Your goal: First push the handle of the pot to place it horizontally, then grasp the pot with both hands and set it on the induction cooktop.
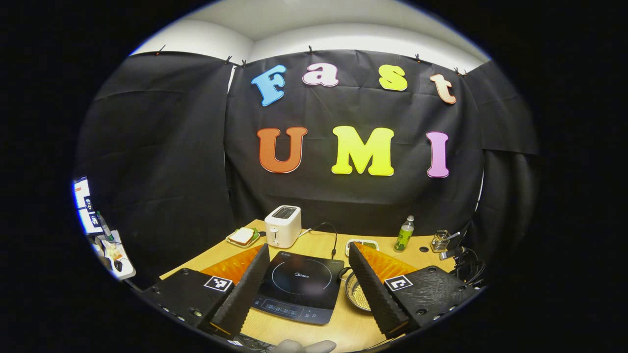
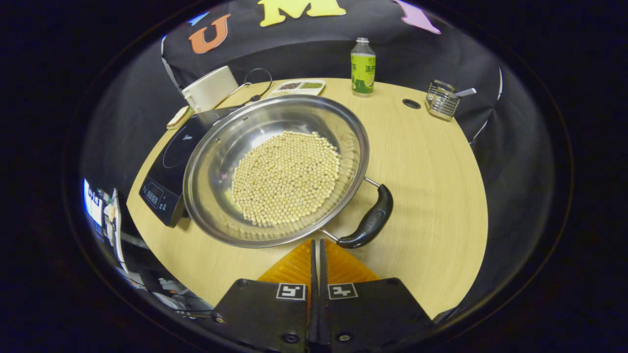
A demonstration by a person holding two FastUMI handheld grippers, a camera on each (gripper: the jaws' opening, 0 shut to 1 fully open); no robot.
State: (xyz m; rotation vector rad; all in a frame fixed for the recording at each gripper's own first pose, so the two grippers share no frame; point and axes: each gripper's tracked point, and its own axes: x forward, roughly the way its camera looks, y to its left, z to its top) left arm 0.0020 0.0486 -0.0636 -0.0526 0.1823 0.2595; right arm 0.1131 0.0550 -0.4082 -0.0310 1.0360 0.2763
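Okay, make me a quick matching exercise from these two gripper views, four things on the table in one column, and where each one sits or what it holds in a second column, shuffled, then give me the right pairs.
Things:
1. pot
2. induction cooktop
3. toaster
4. green bottle

Places or states:
A. at the table's back edge, between a divided tray and a wire basket
B. holds a layer of pale beans
C. flat and dark, nothing on its ring
D. white, behind the cooktop, beside a sandwich on a plate

Pairs: 1-B, 2-C, 3-D, 4-A

Pot [image 2: 274,166] right of cooktop [image 2: 171,166]; toaster [image 2: 210,88] behind.
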